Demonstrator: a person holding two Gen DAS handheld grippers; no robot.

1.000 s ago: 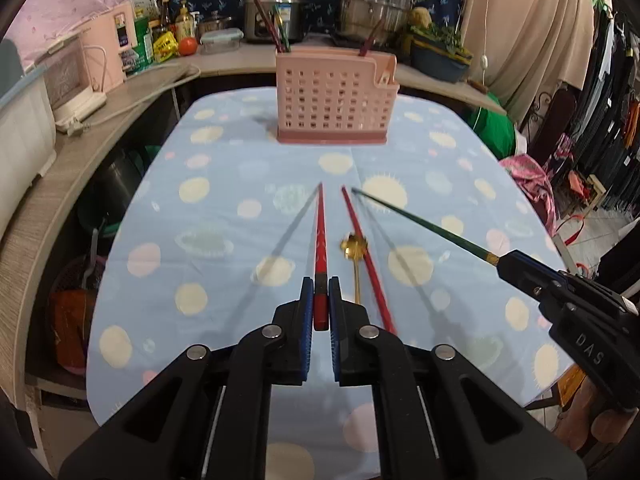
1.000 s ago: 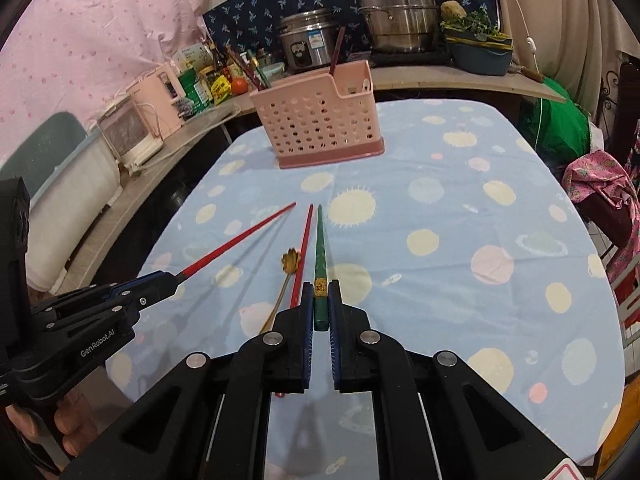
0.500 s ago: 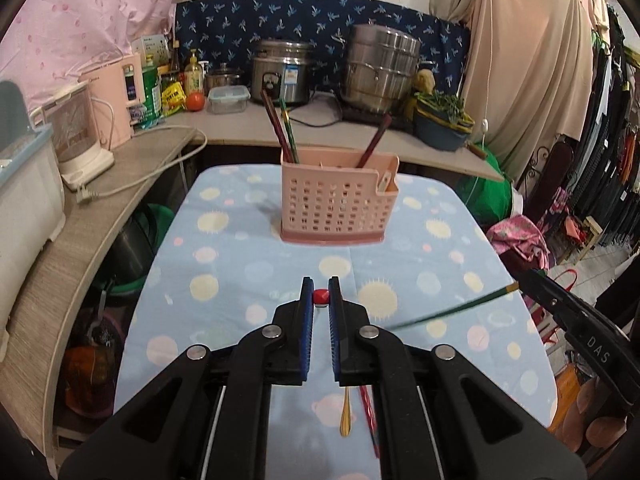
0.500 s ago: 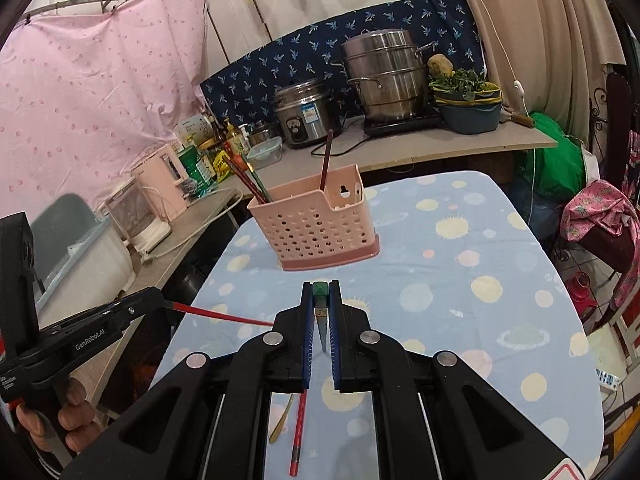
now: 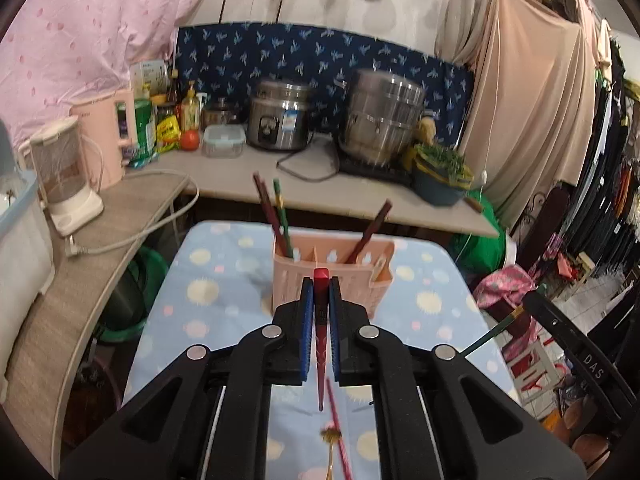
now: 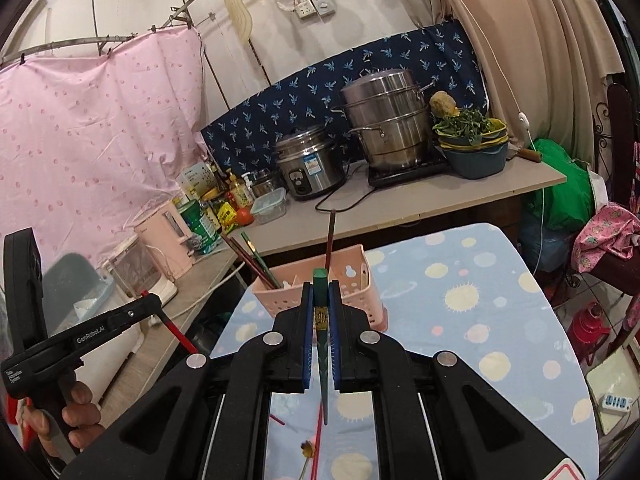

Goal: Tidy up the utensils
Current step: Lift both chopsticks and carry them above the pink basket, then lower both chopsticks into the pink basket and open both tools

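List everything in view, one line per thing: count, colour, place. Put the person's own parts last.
holder: 1, pink, far end of table, three chopsticks standing in it
table: 1, blue spotted cloth
red chopstick: 1, in left gripper
green chopstick: 1, in right gripper
loose chopstick: 1, red, lying on table
spoon: 1, gold, beside it
rice cooker: 1, steel, back counter
steamer pot: 1, steel, right of cooker
basin: 1, blue, with greens, counter's right end
kettle: 1, pink, left counter
tomato: 1, red, by the bottles
left gripper: 1, black, shut
right gripper: 1, black, shut
hand: 1, on left gripper's handle
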